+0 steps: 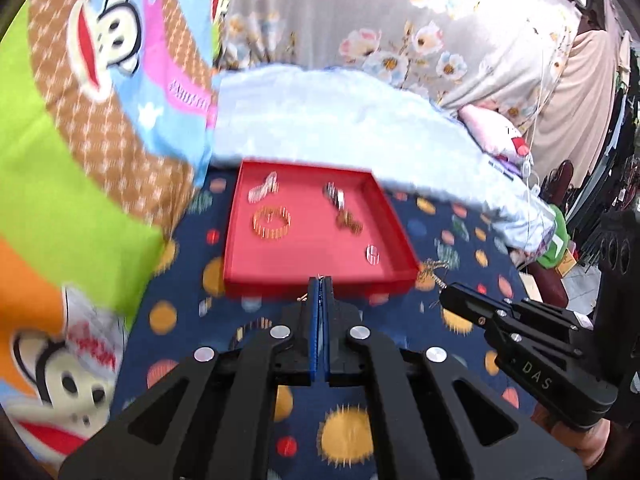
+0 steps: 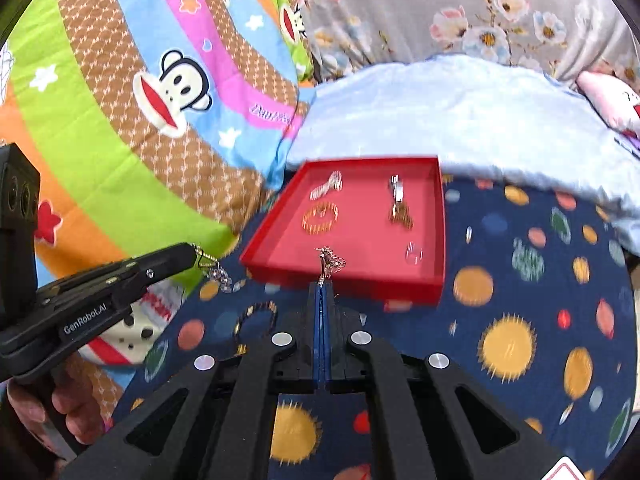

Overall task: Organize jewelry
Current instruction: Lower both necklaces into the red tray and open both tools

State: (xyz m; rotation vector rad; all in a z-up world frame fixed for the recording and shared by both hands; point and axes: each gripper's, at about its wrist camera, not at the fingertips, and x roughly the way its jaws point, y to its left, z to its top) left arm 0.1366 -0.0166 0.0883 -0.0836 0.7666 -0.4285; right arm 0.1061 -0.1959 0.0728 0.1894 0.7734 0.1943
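Both grippers hang low over a navy spotted sheet (image 2: 520,300), just short of a red tray (image 1: 316,280) that rests flat on it. On the left gripper (image 1: 320,280) the blue pads are pressed together, and only a thin bit of chain peeks out beside the tips in its own view; the right wrist view shows the same tool from the side with a beaded chain (image 2: 216,270) dangling from its closed tips, beside the tray's near left corner. On the right gripper (image 2: 322,286) the pads are likewise clamped tight, pinching a fine pinkish chain (image 2: 330,260) that bunches up just past the tips, in front of the tray's near wall; whether it touches the tray cannot be told. Inside the tray lie a gold bead ring (image 1: 271,222), a silvery strand (image 1: 262,189) behind it, a dark clasp piece (image 1: 334,194) with a brownish cluster (image 1: 349,222) just beside it, and a small clear ring (image 1: 373,255) near the right front corner. A dark bead bracelet (image 2: 256,316) lies on the sheet, left of the right gripper's fingers. Cartoon-monkey bedding (image 2: 120,100) is heaped at the left, and a pale blue quilt (image 2: 460,120) lies behind the tray.
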